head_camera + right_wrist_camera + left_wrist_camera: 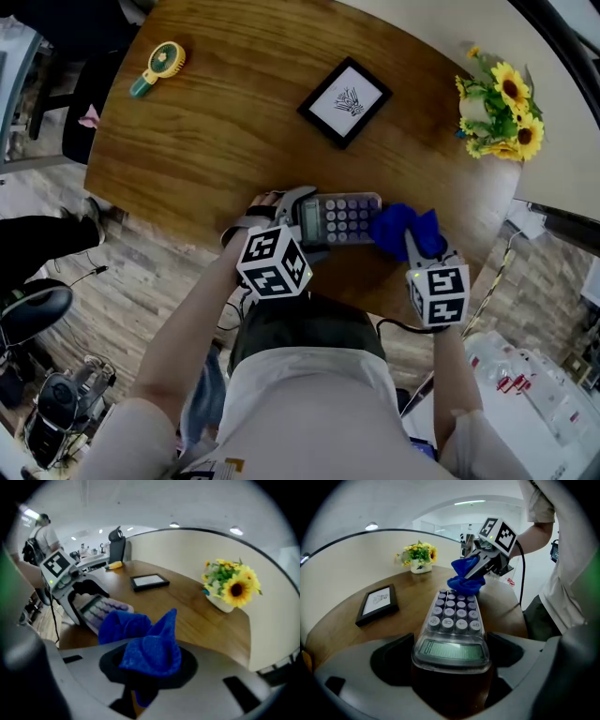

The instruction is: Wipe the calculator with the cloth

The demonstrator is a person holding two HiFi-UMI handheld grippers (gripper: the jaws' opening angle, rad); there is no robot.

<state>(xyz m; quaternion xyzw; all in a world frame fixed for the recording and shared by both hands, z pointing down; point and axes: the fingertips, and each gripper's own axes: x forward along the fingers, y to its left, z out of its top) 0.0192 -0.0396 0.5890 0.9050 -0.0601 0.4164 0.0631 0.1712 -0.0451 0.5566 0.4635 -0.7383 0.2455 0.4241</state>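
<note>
Right gripper point(416, 249) — cloth point(397, 225) at calculator point(347, 217) end

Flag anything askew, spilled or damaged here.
Nothing spilled or damaged. Only the black-framed picture lies flat rather than standing. The left gripper clamps the grey calculator; the right gripper holds the blue cloth against its far end.

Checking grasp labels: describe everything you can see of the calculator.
The calculator is slim, grey plastic, with a greenish display and rows of rounded lilac keys. It sits roughly level over the near edge of the wooden table, display end clamped in the left tongs. The blue cloth, pinched in the right tongs, presses on its far key end.
</note>
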